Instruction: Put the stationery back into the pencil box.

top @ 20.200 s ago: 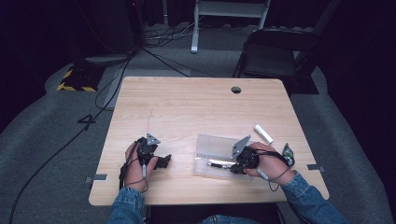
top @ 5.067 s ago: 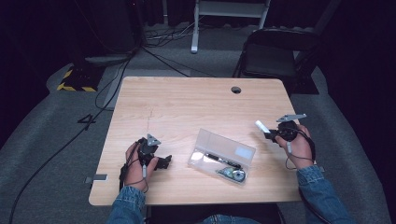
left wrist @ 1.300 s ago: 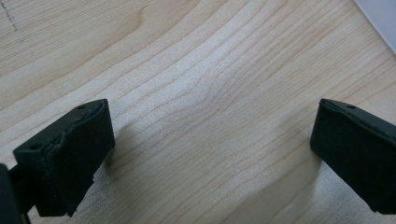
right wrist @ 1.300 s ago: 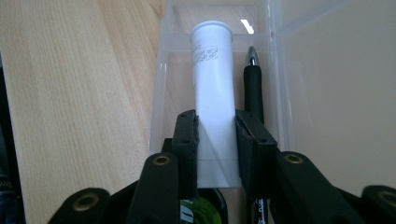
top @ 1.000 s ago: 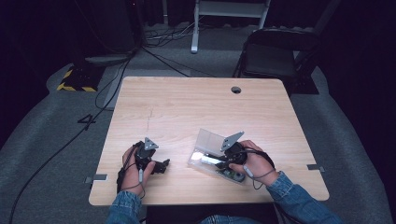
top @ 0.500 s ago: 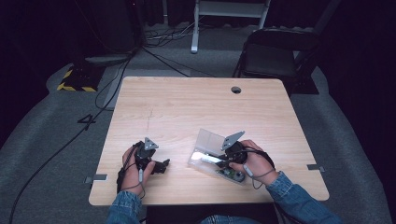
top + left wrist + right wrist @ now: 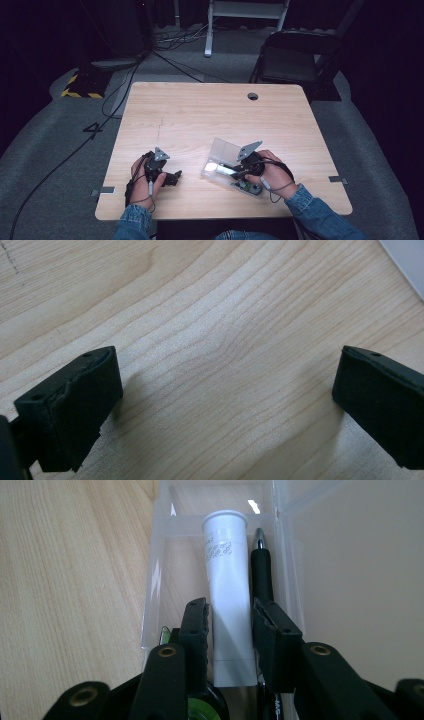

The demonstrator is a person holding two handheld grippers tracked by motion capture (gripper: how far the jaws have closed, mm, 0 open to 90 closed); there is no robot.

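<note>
A clear plastic box [image 7: 218, 151] lies open on the table, its lid [image 7: 350, 580] flat beside the tray. In the tray lie a white tube [image 7: 227, 595], a black pen [image 7: 261, 570] and a green-trimmed item [image 7: 199, 709]. My right gripper [image 7: 230, 611] reaches into the tray with the tube between its jaws. The jaws have just been opening, and the pads stand a hair off the tube's sides. In the high view the right gripper [image 7: 234, 172] sits over the box's near end. My left gripper [image 7: 225, 385] rests open on bare wood, seen at the front left [image 7: 172, 177].
The wooden table [image 7: 210, 115] has a cable hole [image 7: 252, 96] near its far edge. A dark chair [image 7: 295, 60] stands behind the table on the right, and cables run across the grey floor at left.
Five seconds ago the right gripper was at the white tube on the table's right side; now the tube lies in the box. Over the last second both hands kept still.
</note>
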